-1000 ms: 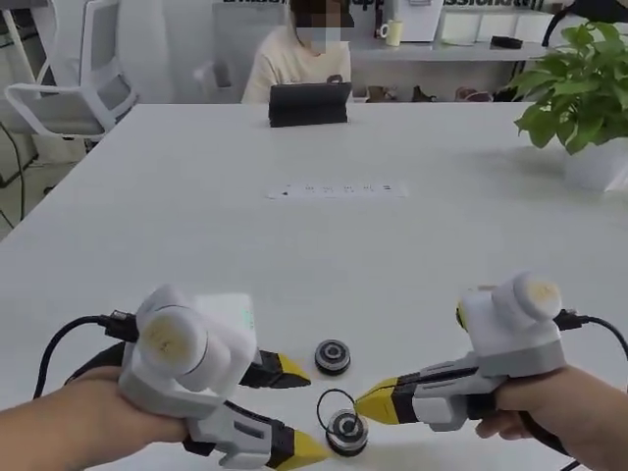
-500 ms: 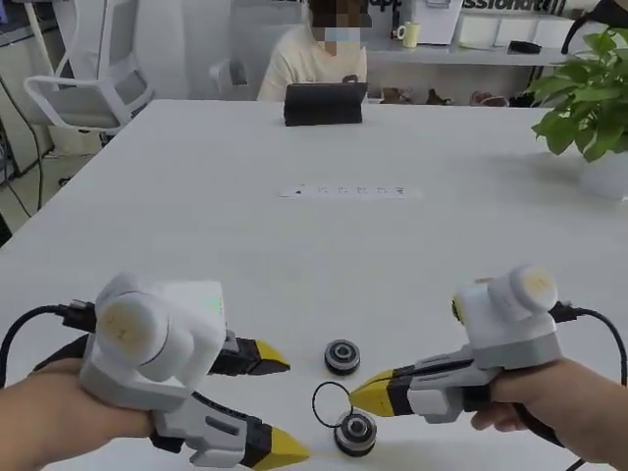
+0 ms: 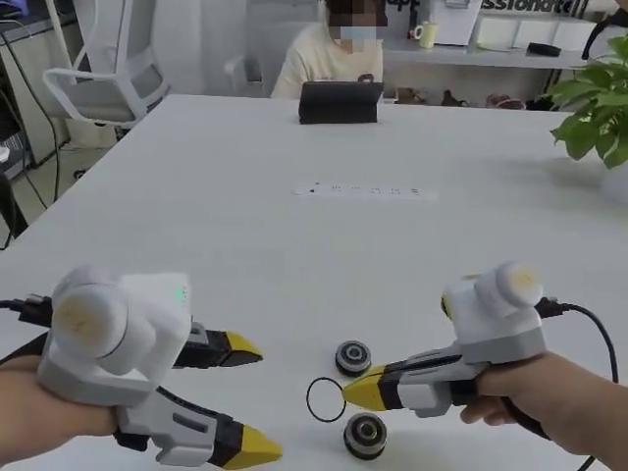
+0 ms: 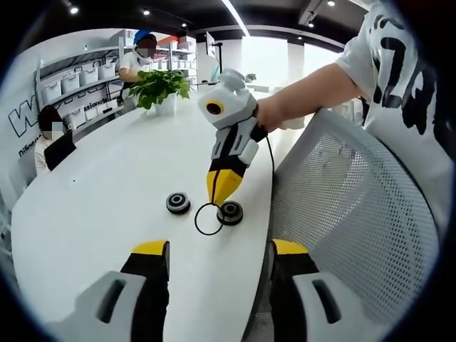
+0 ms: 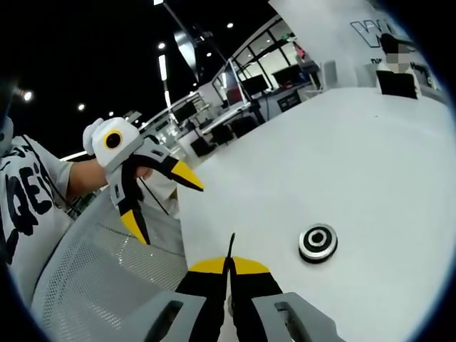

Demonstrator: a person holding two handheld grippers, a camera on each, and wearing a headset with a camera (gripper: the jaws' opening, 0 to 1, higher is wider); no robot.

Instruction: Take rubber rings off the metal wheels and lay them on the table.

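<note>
Two metal wheels (image 3: pixel 353 358) on white table (image 3: pixel 294 245).

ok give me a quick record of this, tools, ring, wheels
right tool: shut on rubber ring, tip between the two wheels
rubber ring: off the wheels, hanging from the right tool's tip
ring touching table: cannot tell
far wheel: flat on table, not gripped
near wheel: flat on table, not gripped
left tool: open, holding nothing, apart from the wheels
</note>
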